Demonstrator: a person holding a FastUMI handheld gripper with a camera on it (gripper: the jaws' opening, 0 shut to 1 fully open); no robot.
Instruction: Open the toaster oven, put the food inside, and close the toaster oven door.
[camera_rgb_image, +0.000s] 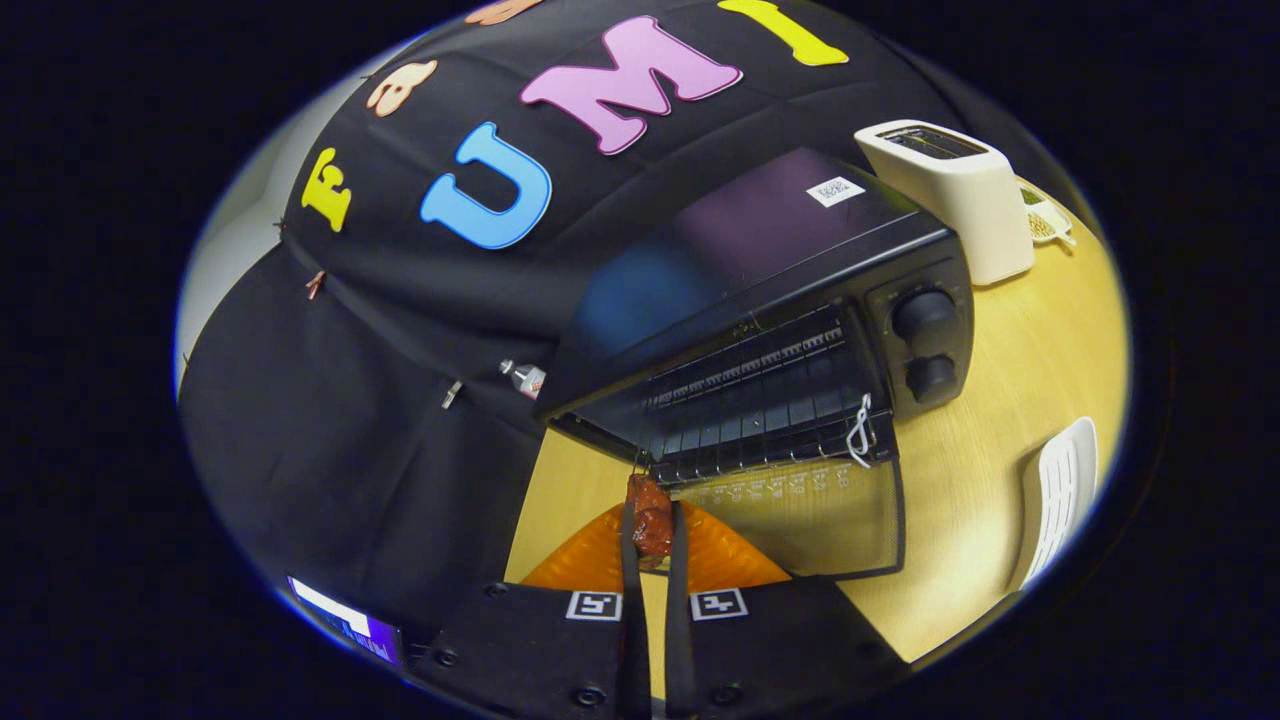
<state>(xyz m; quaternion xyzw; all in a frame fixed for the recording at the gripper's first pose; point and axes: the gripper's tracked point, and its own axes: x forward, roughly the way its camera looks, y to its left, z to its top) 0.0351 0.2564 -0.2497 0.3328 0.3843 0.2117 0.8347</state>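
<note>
- Gripper (652, 535): fingers nearly closed, only a narrow gap between them, both pressing on the food (650, 518), a small reddish-brown chunk clamped at the fingertips.
- Food sits lifted above the orange plate (735, 562), which lies on the wooden table (1010, 400) just under the fingers; whether the chunk clears the plate fully is hard to judge from this angle.
- Toaster oven (790, 300): black, just beyond the fingers and slightly right, door (820, 515) folded down flat toward the near side, wire rack (770, 405) exposed inside.
- A white loop hangs at the right end of the rack.
- Two round knobs on the oven's right panel.
- White pop-up toaster (955, 195) stands far right, just beside the oven.
- White slotted tray (1060, 495) lies near right, apart from the oven.
</note>
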